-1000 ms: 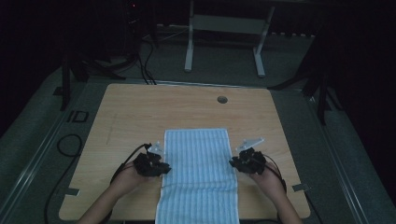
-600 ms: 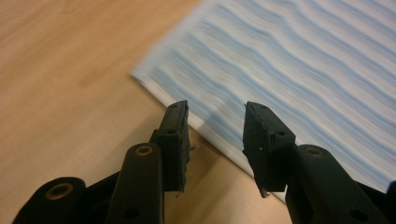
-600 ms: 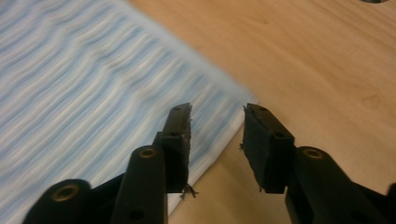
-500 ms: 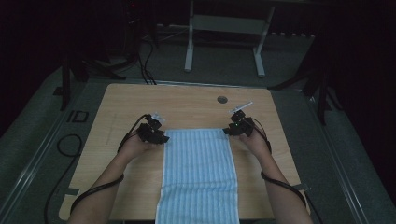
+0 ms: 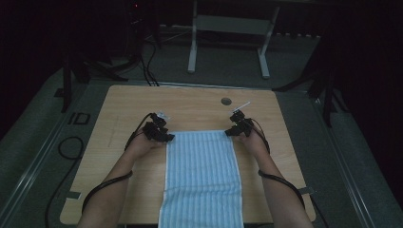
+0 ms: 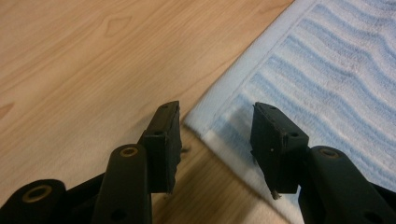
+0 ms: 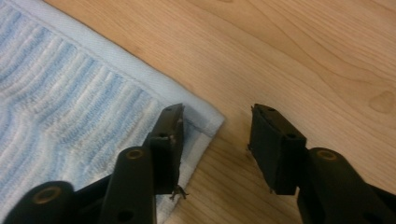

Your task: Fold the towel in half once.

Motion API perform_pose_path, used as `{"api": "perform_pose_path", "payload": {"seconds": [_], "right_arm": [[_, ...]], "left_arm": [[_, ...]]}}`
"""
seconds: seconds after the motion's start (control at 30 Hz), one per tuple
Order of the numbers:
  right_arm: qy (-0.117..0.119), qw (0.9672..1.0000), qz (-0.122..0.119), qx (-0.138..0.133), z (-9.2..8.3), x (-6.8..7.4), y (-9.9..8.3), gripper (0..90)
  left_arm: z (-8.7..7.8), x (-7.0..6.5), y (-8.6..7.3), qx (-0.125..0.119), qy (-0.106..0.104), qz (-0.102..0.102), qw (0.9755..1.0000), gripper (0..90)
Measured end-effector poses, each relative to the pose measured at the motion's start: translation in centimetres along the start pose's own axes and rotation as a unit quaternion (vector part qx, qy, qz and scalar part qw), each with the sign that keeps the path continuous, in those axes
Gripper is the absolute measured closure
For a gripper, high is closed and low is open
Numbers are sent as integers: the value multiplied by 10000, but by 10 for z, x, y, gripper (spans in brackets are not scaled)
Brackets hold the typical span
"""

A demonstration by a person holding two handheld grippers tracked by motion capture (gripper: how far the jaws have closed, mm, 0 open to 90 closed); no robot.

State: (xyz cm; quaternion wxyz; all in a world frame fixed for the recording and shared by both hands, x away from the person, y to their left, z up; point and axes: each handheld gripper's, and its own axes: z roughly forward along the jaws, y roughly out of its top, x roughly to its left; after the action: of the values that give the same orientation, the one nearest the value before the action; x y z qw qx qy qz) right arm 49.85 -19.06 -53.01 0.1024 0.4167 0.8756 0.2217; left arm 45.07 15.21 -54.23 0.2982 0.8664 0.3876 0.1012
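A blue-and-white striped towel [image 5: 202,175] lies flat on the wooden table [image 5: 190,107], its near end hanging over the front edge. My left gripper [image 5: 164,137] rests at the towel's far left corner and my right gripper [image 5: 233,130] at its far right corner. In the left gripper view the left gripper [image 6: 217,135] is open, with the towel [image 6: 327,70] corner lying loose between the jaws. In the right gripper view the right gripper [image 7: 217,135] is open too, over the corner of the towel [image 7: 70,93]. Both pairs of jaws have just been opening, and no pad presses on the cloth.
A round cable hole [image 5: 226,101] sits in the table near its far edge. Beyond the table stands a white frame [image 5: 192,42] on a dark floor. Cables [image 5: 66,147] lie on the floor at the left.
Both grippers have moved away from the person, from the towel's sides to its far corners. Their jaws have opened there, and the corners lie on the table.
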Motion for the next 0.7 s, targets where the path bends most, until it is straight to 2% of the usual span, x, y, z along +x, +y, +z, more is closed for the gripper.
{"api": "perform_pose_path", "payload": {"seconds": [0.1, 0.2, 0.27, 0.3, 0.37, 0.43, 0.57, 0.7], "right_arm": [[40, 9999, -78, 54, 0, 4, 2, 624], [107, 9997, -208, 46, 0, 6, 2, 703], [143, 9997, -218, 45, -1, 8, 1, 785], [148, 9996, -236, 46, -1, 9, 1, 810], [129, 9994, -308, 111, -2, 12, 2, 834], [88, 9991, -383, 126, -3, 13, 2, 843], [92, 9997, -210, -10, -12, 6, 8, 847], [55, 9997, -112, -203, -25, -2, 22, 848]], "left_arm": [[0, -3, 1, 25, 52, 57, 10000, 555], [-2, -5, 2, 135, 19, 60, 9999, 684], [-2, -6, 3, 239, -145, 2, 9996, 821], [-3, -7, 3, 276, -153, 21, 9995, 837], [-3, -7, 4, 331, -178, -18, 9993, 851], [-3, -8, 6, 355, -102, -38, 9993, 853], [-8, -3, 17, 261, 9, -198, 9995, 856], [-21, 4, 39, 106, 96, -240, 9996, 856]]}}
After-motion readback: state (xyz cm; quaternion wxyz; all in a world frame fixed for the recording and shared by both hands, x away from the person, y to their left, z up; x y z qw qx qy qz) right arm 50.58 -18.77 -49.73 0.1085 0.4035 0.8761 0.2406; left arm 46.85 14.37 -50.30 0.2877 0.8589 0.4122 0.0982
